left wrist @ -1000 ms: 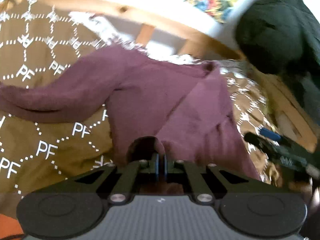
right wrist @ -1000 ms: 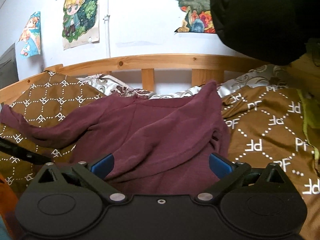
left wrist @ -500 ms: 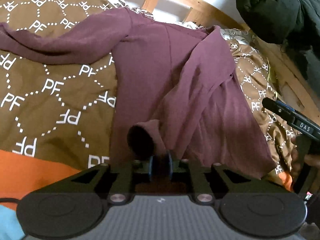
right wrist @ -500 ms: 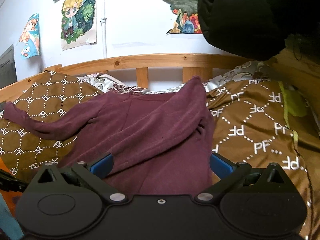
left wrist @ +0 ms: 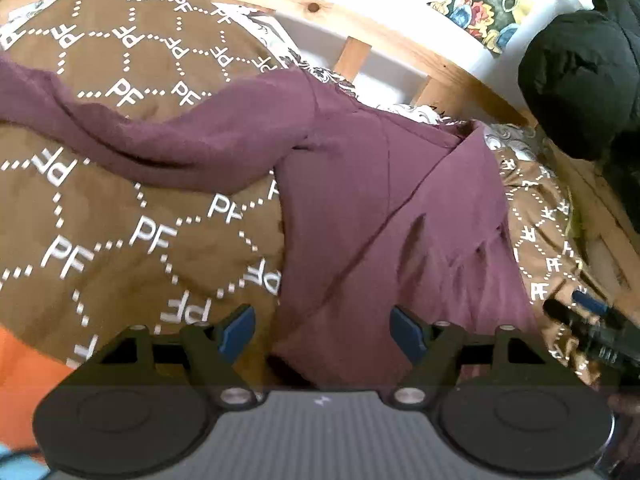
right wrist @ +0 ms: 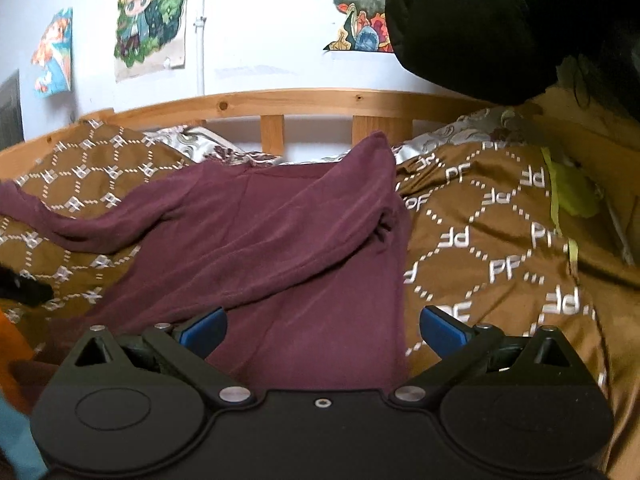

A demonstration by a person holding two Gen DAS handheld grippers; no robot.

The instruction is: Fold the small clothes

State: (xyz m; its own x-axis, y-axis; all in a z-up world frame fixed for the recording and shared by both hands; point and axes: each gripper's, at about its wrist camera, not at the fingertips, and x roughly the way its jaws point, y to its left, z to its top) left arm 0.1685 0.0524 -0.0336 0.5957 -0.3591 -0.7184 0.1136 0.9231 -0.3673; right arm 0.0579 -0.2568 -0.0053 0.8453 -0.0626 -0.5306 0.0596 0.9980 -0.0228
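A maroon long-sleeved top (left wrist: 360, 208) lies on a brown patterned bedspread (left wrist: 120, 240). Its right sleeve is folded diagonally across the body, and its left sleeve (left wrist: 160, 144) stretches out to the left. My left gripper (left wrist: 322, 330) hovers over the top's lower hem; its jaws are opening, their blue pads apart and not pressing the cloth beneath. In the right wrist view the same top (right wrist: 280, 240) fills the middle. My right gripper (right wrist: 322, 330) stands open just above the lower right part of the top, holding nothing. It also shows at the right edge of the left view (left wrist: 588, 320).
A wooden bed rail (right wrist: 312, 100) runs behind the top, with posters on the white wall. A black padded garment (right wrist: 472, 24) hangs at upper right. A yellow-green item (right wrist: 572, 196) lies on the bedspread to the right. Orange fabric (left wrist: 24, 364) shows at lower left.
My left gripper was shut on the sleeve cuff; it has let the cuff go and its jaws have spread wide. The sleeve now lies across the top. The right gripper shifted slightly.
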